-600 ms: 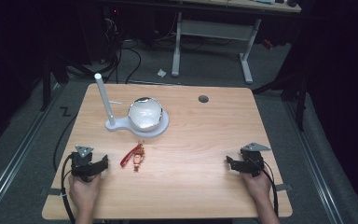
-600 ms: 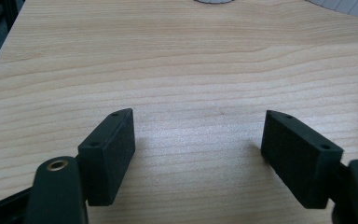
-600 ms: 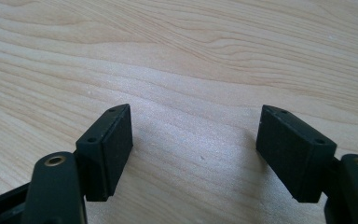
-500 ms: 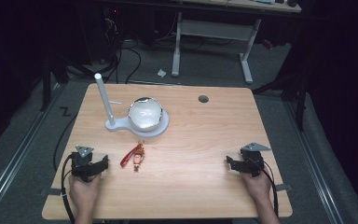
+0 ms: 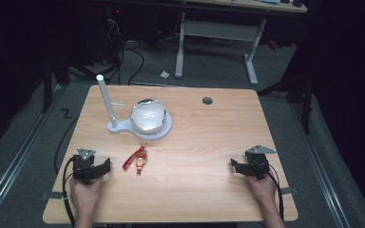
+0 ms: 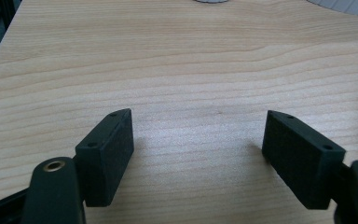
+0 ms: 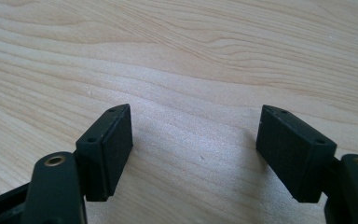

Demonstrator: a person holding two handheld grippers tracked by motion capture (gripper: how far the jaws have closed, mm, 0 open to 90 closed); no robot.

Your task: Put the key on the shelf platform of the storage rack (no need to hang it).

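Resting on the table (image 5: 190, 190), left tool (image 5: 105, 167) and right tool (image 5: 235, 167) gape wide, empty.

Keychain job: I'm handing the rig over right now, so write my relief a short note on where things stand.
Left hand-held gripper: open, empty, resting on the table near its left front.
Right hand-held gripper: open, empty, at the right front.
Red keychain: flat on the table just right of the left hand-held gripper, in front of the white stand with its post and shiny bowl.
Done: nothing gripped yet.
Left: probably picking up the keychain.
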